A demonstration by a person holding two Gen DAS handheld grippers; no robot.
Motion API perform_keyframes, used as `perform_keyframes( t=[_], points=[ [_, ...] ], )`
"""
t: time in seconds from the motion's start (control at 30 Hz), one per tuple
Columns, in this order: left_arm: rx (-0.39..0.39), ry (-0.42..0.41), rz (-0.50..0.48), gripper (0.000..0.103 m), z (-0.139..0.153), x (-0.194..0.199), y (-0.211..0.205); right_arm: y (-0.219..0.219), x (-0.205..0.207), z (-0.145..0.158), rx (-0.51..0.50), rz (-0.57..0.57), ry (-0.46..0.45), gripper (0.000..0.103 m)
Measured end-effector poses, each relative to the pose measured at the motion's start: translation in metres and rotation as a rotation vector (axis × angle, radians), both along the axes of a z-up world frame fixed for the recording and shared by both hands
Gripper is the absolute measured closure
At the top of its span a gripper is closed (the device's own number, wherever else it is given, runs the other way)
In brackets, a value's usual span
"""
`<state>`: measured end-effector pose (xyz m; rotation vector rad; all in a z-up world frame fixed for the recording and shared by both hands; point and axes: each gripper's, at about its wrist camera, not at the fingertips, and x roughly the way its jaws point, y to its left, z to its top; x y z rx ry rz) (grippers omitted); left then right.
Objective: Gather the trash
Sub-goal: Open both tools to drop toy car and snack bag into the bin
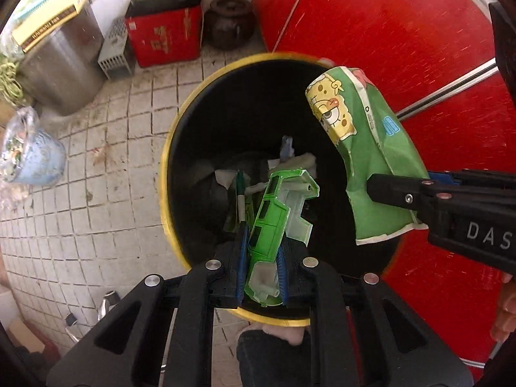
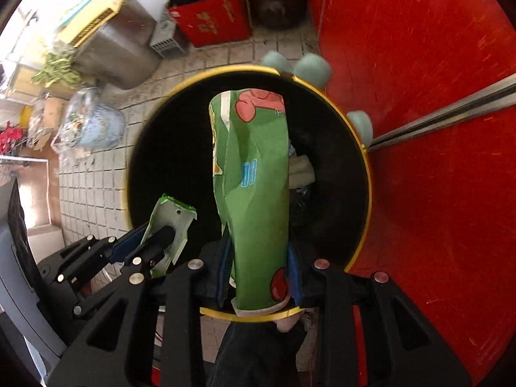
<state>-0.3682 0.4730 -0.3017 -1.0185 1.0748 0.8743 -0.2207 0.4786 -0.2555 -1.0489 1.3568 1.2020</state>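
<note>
A round black trash bin [image 1: 193,148] with a yellow rim stands on the tiled floor, with several scraps of paper and plastic lying at its bottom. My left gripper [image 1: 261,258] is shut on a broken green toy car shell [image 1: 271,222] and holds it over the bin's mouth. Seen from the right wrist, the left gripper [image 2: 151,245] with the shell [image 2: 171,222] sits over the bin's [image 2: 154,148] left rim. My right gripper [image 2: 261,277] is shut on a crushed green cartoon paper cup [image 2: 254,187], also above the bin. From the left wrist view, the right gripper [image 1: 416,196] and cup [image 1: 364,129] are at the right.
A red table [image 1: 403,32] edge curves around the bin's right side. Against the back wall stand a red box [image 1: 164,35], a dark clay pot [image 1: 229,22] and a steel pot [image 1: 61,67]. A bagged blue bowl [image 1: 35,158] lies on the floor at left.
</note>
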Motion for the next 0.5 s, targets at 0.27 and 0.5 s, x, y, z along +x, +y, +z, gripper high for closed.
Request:
perform_keyframes(
  t=[0.27, 0.5],
  points=[
    [0.014, 0.007, 0.004, 0.062, -0.009, 0.003, 0.002, 0.01, 0.01, -0.024, 0.008, -0.061, 0.037, 0.054],
    [0.172, 0.073, 0.035, 0.01, 0.079, -0.029, -0.027, 0.01, -0.016, 0.062, 0.143, -0.049, 0.112, 0.007]
  ],
)
